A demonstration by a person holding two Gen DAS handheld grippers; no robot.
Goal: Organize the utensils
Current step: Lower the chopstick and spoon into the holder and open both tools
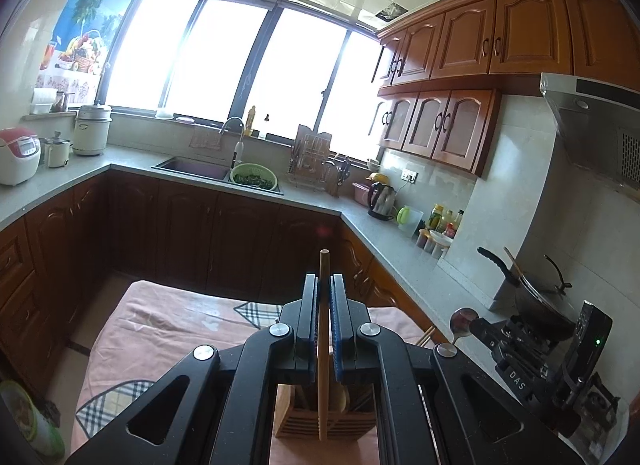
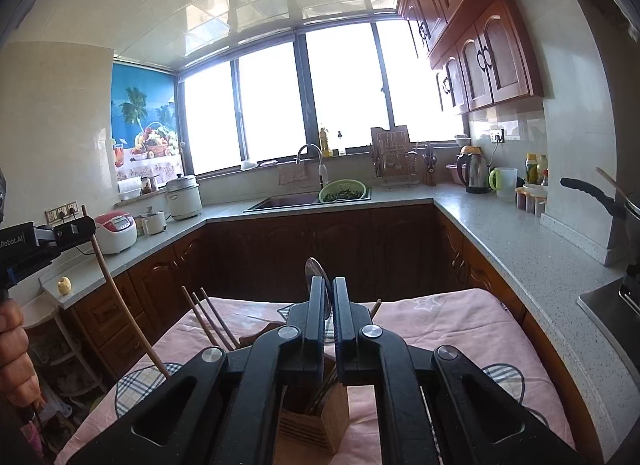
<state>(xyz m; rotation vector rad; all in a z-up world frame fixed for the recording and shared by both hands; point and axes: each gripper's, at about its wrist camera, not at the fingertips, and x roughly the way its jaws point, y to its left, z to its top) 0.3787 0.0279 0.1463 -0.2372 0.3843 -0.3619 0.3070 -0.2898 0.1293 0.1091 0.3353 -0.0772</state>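
Directly below my left gripper (image 1: 324, 293) stands the slatted wooden utensil holder (image 1: 298, 421) on the pink tablecloth (image 1: 168, 329); its pads are clamped on a wooden spoon handle (image 1: 323, 345) running down into the holder. My right gripper (image 2: 328, 297) pinches a metal spoon (image 2: 316, 271), bowl upward, above the holder, where chopsticks (image 2: 210, 321) lean. Farther off, a green colander (image 2: 343, 190) sits in the sink (image 2: 280, 201).
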